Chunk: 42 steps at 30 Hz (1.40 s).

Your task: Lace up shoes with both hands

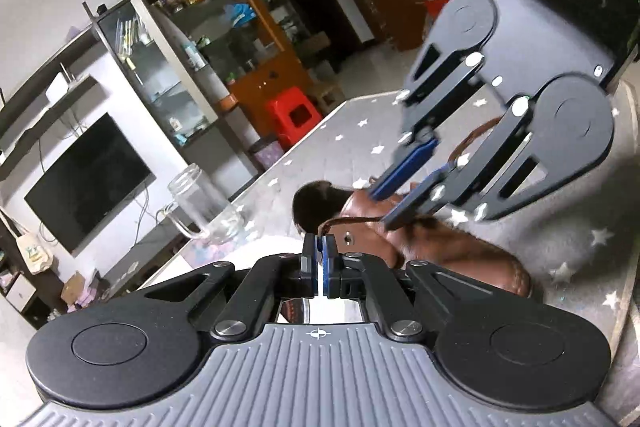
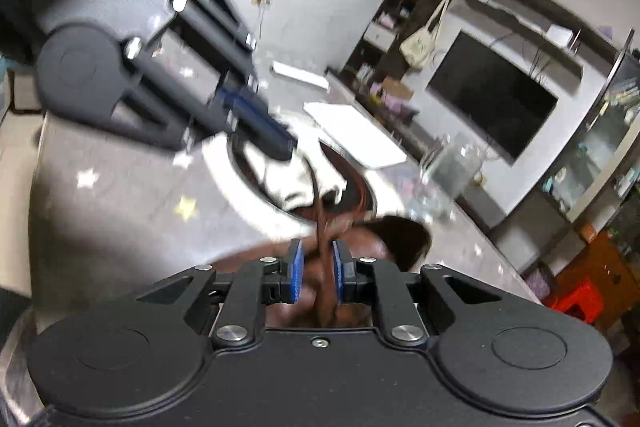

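I see a brown leather shoe [image 1: 404, 239], smooth and rounded at the toe, lying on a grey cloth with white stars [image 1: 360, 131]. Its thin brown lace [image 1: 344, 222] runs into my left claw [image 1: 319, 247], whose blue pads are pinched shut on it just in front of the shoe. My right claw [image 2: 318, 259] hovers right above the shoe, jaws parted with a lace strand between the pads. A clear glass mug [image 1: 200, 203] stands nearby. I can read no writing.
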Available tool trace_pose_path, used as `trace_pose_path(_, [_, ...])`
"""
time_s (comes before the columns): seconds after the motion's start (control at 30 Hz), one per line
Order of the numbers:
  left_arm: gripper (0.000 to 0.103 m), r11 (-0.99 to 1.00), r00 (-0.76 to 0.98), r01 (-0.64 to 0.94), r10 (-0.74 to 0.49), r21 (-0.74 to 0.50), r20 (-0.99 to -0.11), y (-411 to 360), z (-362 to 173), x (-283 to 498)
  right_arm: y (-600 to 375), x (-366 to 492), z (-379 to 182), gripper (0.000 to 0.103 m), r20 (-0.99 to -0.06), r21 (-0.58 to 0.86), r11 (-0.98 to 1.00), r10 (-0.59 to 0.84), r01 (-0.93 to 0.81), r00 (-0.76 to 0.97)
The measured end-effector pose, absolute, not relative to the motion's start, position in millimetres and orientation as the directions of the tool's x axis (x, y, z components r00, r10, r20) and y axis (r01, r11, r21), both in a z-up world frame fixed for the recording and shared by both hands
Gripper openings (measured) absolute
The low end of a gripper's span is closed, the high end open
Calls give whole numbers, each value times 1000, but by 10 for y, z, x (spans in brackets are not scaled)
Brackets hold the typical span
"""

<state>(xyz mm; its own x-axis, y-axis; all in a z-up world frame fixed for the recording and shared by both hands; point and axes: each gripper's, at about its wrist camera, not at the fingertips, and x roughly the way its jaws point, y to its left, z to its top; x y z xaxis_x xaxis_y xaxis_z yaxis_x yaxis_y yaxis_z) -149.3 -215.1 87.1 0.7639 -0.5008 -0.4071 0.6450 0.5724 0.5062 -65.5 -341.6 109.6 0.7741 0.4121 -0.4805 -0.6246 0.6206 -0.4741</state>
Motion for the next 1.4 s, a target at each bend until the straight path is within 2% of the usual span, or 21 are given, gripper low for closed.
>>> trace_pose_path(0.17, [2, 558, 758, 652, -501, 513, -418, -2156, 872, -1503, -3309, -557, 1128, 14, -465, -511, 582, 433, -633, 773])
trace_pose_path(0.2, [3, 559, 756, 655, -498, 509, -425, -2149, 849, -1487, -3304, -539, 1124, 6, -466, -515, 579, 429, -632, 773])
trace_pose_path(0.23, [3, 566, 754, 657, -494, 498, -433, -2145, 845, -1469, -3305, -520, 1117, 2, -465, -516, 581, 426, -629, 776])
trace_pose_path(0.4, [6, 617, 723, 683, -489, 392, -488, -2134, 800, -1329, -3338, -574, 1157, 1, -439, -540, 586, 416, -604, 796])
trace_pose_path(0.43, [10, 626, 711, 690, -494, 363, -501, -2150, 792, -1296, -3375, -599, 1214, 1, -412, -547, 597, 419, -587, 809])
trace_pose_path(0.47, [21, 634, 699, 697, -499, 334, -513, -2167, 784, -1263, -3400, -623, 1277, 1, -385, -554, 606, 421, -571, 821])
trace_pose_path(0.53, [34, 645, 683, 706, -507, 294, -526, -2201, 770, -1225, -3449, -670, 1411, 1, -334, -564, 625, 425, -540, 841])
trace_pose_path(0.67, [37, 653, 647, 724, -531, 221, -547, -2331, 779, -1130, -3514, -725, 1550, 1, -307, -587, 630, 408, -508, 860])
trace_pose_path(0.93, [37, 703, 642, 688, -476, 178, -602, -2443, 730, -910, -3564, -676, 1394, 1, -339, -622, 596, 380, -508, 861])
trace_pose_path(1.03, [26, 691, 608, 711, -516, 126, -603, -2324, 745, -892, -3538, -643, 1330, 1, -348, -637, 578, 375, -510, 859])
trace_pose_path(1.17, [19, 669, 599, 732, -539, 131, -592, -2143, 793, -867, -3501, -636, 1214, 1, -378, -670, 529, 362, -522, 852])
trace_pose_path(1.4, [17, 674, 585, 734, -567, 82, -580, -1866, 746, -828, -3295, -638, 848, 1, -449, -756, 357, 329, -549, 831])
